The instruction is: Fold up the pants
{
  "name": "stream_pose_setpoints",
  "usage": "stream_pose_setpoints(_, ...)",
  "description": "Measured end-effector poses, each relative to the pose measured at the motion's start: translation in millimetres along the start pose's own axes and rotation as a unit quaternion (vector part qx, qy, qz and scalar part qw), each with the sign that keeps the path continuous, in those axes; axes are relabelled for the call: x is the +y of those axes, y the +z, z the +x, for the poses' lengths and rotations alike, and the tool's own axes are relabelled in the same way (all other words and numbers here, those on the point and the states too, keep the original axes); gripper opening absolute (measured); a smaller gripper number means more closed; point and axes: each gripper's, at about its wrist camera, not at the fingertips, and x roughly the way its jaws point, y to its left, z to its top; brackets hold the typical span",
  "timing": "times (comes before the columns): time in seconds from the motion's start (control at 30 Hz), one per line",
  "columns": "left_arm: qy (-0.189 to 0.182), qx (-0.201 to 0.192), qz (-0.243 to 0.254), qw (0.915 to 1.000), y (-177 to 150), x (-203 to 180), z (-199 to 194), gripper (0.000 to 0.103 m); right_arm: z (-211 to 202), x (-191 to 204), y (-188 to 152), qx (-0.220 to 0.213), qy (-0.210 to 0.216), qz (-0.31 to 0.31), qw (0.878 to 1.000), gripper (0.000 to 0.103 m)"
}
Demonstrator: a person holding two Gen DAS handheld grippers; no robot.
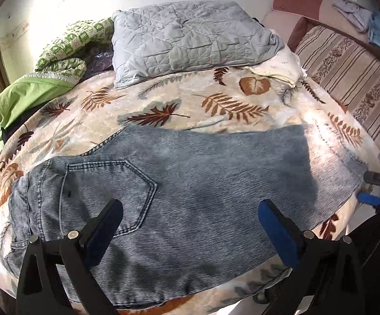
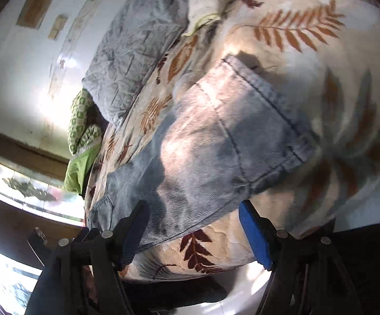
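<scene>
Light blue jeans (image 1: 190, 173) lie flat on the leaf-patterned bedspread (image 1: 163, 105), waist and back pocket at the left, legs running to the right. My left gripper (image 1: 190, 210) hovers over their middle, jaws wide open with nothing between them. At the far right my right gripper (image 1: 364, 187) stands open just off the leg ends. In the right wrist view the jeans (image 2: 216, 136) show their stitched hems toward the upper right, and my right gripper (image 2: 192, 212) is open above their near edge, pads not pressing on the cloth.
A grey quilted pillow (image 1: 190, 39) and a green patterned blanket (image 1: 58, 60) lie at the head of the bed. A striped couch (image 1: 347, 78) with loose clothes (image 1: 355, 13) stands to the right. The bed's near edge drops to a white floor (image 2: 242, 288).
</scene>
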Motion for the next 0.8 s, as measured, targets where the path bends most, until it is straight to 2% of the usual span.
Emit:
stream_pose_setpoints(0.1,-0.025,0.004,-0.032,0.9991,9,-6,6,0.102,-11,-38,14,-0.015,0.018,0.091,0.996,0.074)
stream_pose_setpoints(0.2,-0.043,0.008,-0.062,0.9972,15,-10,12,0.102,-12,-56,26,-0.019,0.052,0.135,0.989,0.073)
stream_pose_setpoints(0.33,-0.07,0.028,-0.104,0.9917,18,-14,25,0.102,-5,-62,36,-0.014,0.057,0.151,0.987,0.073)
stream_pose_setpoints(0.5,-0.082,0.044,-0.127,0.9876,24,-26,41,0.102,-2,-54,44,-0.026,0.032,0.135,0.99,0.073)
stream_pose_setpoints(0.53,-0.078,0.043,-0.123,0.9884,26,-31,44,0.102,-1,-51,46,-0.027,0.025,0.127,0.991,0.071)
stream_pose_setpoints(0.6,-0.053,0.058,-0.094,0.9924,28,-44,57,0.102,0,-43,47,-0.031,-0.008,0.103,0.994,0.054)
stream_pose_setpoints(0.63,-0.031,0.082,-0.061,0.9943,26,-54,70,0.102,0,-41,48,-0.034,-0.024,0.094,0.995,0.036)
stream_pose_setpoints(0.7,0.027,0.151,0.03,0.9877,15,-76,103,0.103,1,-39,50,-0.029,-0.039,0.08,0.996,0.035)
stream_pose_setpoints(0.73,0.033,0.126,0.042,0.9906,13,-79,99,0.103,2,-37,51,-0.03,-0.047,0.074,0.996,0.035)
stream_pose_setpoints(0.8,0.022,0.114,0.031,0.9928,21,-78,83,0.102,3,-32,52,-0.029,-0.056,0.063,0.996,0.037)
